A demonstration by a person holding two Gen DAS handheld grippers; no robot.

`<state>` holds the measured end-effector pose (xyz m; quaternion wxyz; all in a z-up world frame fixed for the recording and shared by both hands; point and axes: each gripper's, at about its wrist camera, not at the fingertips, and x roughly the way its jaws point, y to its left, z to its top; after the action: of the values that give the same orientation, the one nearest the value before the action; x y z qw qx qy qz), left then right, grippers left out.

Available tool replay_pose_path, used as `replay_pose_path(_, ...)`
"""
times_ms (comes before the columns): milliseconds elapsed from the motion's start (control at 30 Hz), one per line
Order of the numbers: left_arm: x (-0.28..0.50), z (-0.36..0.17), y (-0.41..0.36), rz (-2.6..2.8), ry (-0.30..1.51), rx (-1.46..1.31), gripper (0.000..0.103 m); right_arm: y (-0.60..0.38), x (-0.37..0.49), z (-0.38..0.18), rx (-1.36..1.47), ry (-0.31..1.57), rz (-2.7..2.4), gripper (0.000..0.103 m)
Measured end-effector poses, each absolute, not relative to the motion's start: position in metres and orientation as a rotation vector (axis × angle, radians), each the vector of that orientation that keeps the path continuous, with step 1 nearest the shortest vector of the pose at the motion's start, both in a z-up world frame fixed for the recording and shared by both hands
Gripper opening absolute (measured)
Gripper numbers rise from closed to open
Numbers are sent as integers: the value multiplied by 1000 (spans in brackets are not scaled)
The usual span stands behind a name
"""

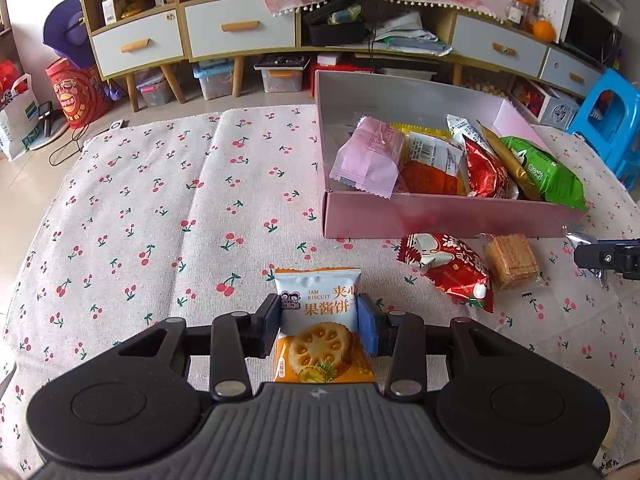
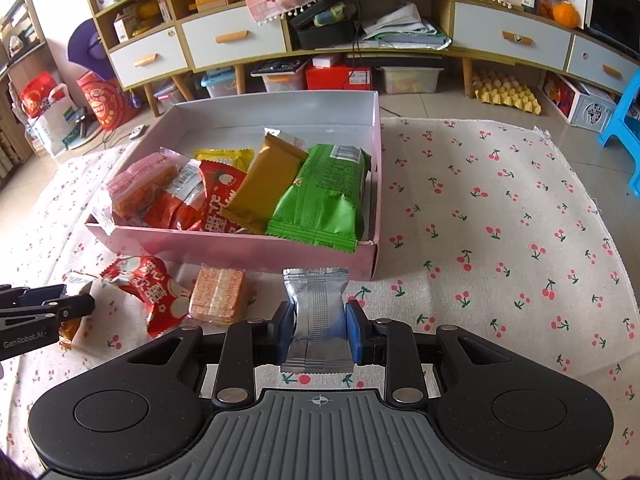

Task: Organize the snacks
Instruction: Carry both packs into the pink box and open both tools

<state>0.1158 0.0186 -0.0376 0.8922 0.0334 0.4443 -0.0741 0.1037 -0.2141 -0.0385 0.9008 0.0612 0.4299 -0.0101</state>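
Note:
My left gripper (image 1: 318, 314) is shut on a jam biscuit packet (image 1: 320, 320), white and orange, over the cherry-print cloth, left of and nearer than the pink box (image 1: 440, 216). My right gripper (image 2: 318, 326) is shut on a silver snack packet (image 2: 317, 316), seam side up, just in front of the pink box's (image 2: 240, 250) near right corner. The box holds several snacks: a pink pack (image 1: 370, 156), a green pack (image 2: 324, 196), a gold bar (image 2: 266, 184) and red packs. A red packet (image 1: 448, 268) and a clear-wrapped wafer (image 1: 512, 262) lie on the cloth in front of the box.
The left gripper shows at the left edge of the right wrist view (image 2: 40, 312); the right gripper shows at the right edge of the left wrist view (image 1: 608, 258). A cabinet (image 2: 240, 40) with drawers stands behind. A blue stool (image 1: 608, 120) stands at the right.

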Motion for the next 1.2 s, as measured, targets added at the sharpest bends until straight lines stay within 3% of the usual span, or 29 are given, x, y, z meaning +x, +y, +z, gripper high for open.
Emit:
replay_pose_path(700,131,9,22,-145,765,-116,37,-206,105,19,394,776,42,26)
replay_pose_path(1200,184,-4,-7,-171,720,-126,37,-223,155,-4,547,717,-12,26)
